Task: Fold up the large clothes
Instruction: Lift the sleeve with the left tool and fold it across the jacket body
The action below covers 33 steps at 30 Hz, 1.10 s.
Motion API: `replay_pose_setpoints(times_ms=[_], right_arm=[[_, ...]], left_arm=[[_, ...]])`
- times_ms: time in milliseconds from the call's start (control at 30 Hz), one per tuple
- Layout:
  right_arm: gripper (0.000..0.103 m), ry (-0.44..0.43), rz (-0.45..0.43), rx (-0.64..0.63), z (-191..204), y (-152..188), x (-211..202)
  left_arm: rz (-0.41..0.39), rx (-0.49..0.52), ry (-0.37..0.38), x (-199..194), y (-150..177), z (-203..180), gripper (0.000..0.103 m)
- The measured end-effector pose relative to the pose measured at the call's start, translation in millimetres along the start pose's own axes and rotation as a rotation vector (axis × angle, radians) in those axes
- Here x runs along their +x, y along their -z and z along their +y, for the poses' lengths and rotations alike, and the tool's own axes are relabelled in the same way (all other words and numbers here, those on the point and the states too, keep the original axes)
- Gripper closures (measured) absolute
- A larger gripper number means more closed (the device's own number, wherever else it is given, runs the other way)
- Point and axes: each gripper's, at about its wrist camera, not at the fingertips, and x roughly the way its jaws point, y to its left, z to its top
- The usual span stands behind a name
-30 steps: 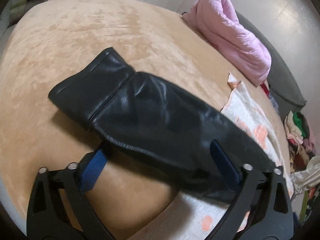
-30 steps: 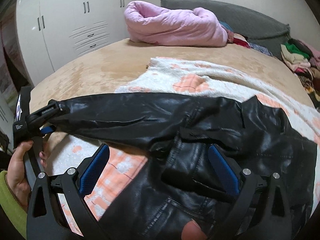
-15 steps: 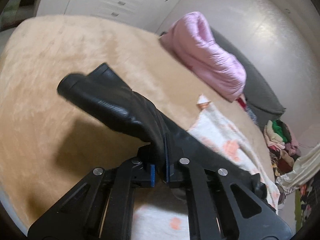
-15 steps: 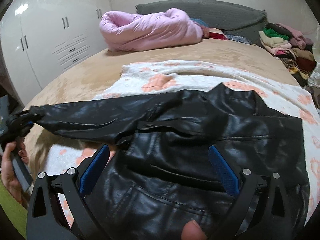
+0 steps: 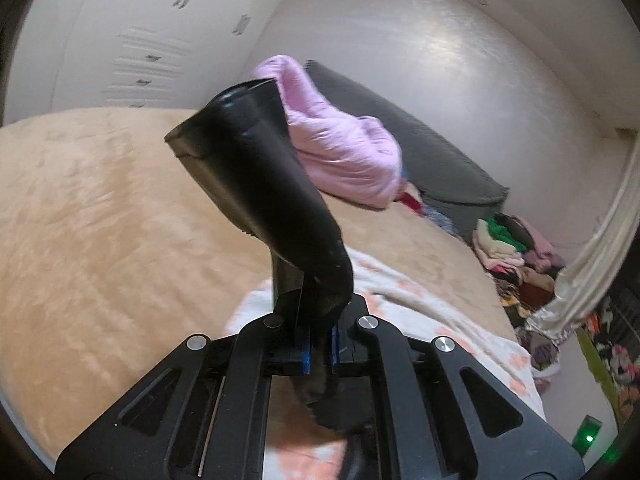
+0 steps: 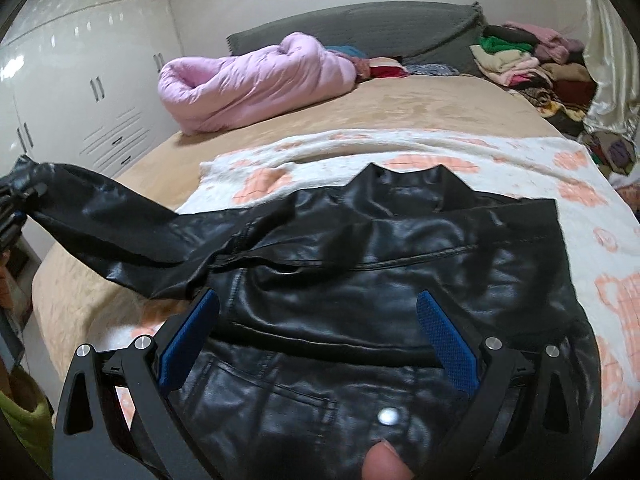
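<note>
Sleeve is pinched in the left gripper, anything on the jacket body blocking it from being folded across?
Nothing visible. The left gripper is shut on the sleeve, lifted off the bed. The jacket body lies flat on the patterned blanket with nothing on top; the open right gripper hovers over its lower part. The pink duvet sits well behind.

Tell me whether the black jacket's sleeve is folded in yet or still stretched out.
Stretched out, not folded in. The sleeve runs sideways off the jacket body, lifted clear of the bed, its cuff end clamped in the left gripper.
</note>
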Motion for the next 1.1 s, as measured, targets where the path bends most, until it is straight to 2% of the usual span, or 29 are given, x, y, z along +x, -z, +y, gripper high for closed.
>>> replay_pose_setpoints(times_ms=[267, 400, 633, 833, 1100], right_arm=[[0.005, 0.048, -0.021, 0.11, -54.7, 7.8, -23.6], [0.005, 0.078, -0.035, 0.176, -88.6, 14.2, -38.5], [0.005, 0.128, -0.059, 0.255, -136.2, 28.2, -61.9], [0.005, 0.172, -0.084, 0.334, -176.8, 37.6, -80.7], [0.005, 0.207, -0.092, 0.4, -210.6, 46.7, -91.2]], left_arm=[[0.019, 0.133, 0.133, 3.6, 12.8, -93.1, 0.102], [0.066, 0.197, 0.196, 16.5, 33.7, -138.2, 0.103], [0.16, 0.298, 0.279, 43.8, 77.2, -191.1, 0.103], [0.258, 0.389, 0.311, 64.6, 127.6, -221.4, 0.103], [0.385, 0.538, 0.295, 97.0, 195.4, -237.3, 0.101]])
